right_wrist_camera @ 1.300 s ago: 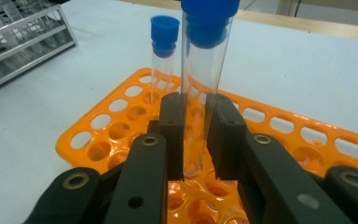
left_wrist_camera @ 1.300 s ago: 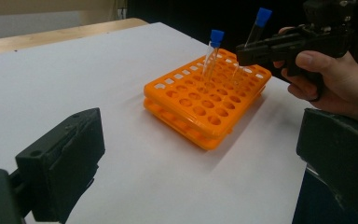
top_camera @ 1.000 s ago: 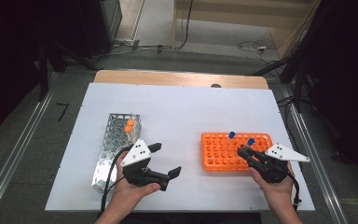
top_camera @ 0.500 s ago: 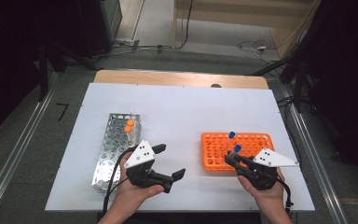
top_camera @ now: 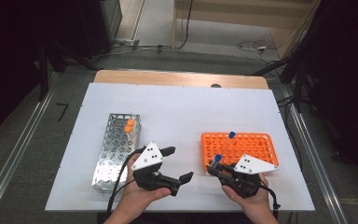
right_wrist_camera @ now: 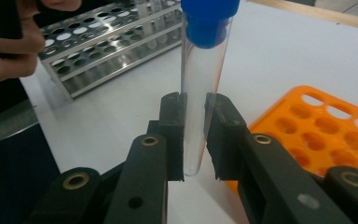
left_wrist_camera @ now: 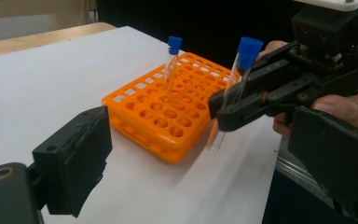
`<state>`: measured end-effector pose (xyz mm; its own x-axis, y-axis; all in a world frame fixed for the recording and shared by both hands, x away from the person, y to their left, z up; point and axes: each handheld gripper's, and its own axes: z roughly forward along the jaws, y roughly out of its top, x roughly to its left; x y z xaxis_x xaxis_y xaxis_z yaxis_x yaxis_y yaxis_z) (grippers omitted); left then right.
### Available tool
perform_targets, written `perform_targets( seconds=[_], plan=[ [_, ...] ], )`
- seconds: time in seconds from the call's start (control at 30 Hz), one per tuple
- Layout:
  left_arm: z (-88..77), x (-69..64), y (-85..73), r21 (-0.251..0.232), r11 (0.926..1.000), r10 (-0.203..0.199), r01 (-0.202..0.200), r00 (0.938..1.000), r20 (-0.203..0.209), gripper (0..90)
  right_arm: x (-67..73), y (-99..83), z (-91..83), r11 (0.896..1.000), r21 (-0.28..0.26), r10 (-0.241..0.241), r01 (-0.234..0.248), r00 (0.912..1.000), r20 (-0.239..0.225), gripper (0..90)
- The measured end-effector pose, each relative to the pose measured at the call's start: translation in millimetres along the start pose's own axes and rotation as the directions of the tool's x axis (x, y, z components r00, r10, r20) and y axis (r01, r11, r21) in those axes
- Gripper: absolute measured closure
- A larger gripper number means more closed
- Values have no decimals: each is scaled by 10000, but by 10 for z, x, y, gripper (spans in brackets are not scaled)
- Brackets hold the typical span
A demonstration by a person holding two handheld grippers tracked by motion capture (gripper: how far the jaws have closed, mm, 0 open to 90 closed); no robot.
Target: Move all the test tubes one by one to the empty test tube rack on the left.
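White tabletop, dark room behind, cables on the floor beyond the far edge. High view: the right gripper has carried a blue-capped tube leftward off the orange rack since a second ago; it now hangs by the rack's near-left corner, facing the left gripper. A second blue-capped tube stands in the rack's far row; the metal rack at left holds orange-capped tubes. Left gripper view: its jaws stand spread, nothing between them, and have just been narrowing slightly; the held tube is upright, clear of the table. Right gripper view: jaws pinch the tube's lower half firmly. Reads as a handover or transfer toward the metal rack, mid-way.
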<state>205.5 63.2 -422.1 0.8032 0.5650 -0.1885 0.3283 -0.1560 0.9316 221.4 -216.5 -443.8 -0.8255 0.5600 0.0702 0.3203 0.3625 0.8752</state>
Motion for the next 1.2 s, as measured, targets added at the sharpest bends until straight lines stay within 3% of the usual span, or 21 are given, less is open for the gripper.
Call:
perform_targets(
  seconds=[0.17,0.63,1.0,1.2],
  plan=[
    [41,-54,4,-24,9998,222,-222,9993,312,143,110,4,79,9996,196,-189,196,9992,-356,747],
    [128,-169,-5,-39,9979,641,-640,9919,1096,460,302,21,177,9983,314,-456,492,9932,-1076,747],
    [159,-201,-16,165,9960,854,-883,9876,1317,690,373,33,192,9970,344,-634,690,9874,-1450,747],
    [159,-212,-12,169,9941,1046,-1075,9866,1251,745,372,32,204,9970,305,-653,707,9863,-1512,747]
  ],
)
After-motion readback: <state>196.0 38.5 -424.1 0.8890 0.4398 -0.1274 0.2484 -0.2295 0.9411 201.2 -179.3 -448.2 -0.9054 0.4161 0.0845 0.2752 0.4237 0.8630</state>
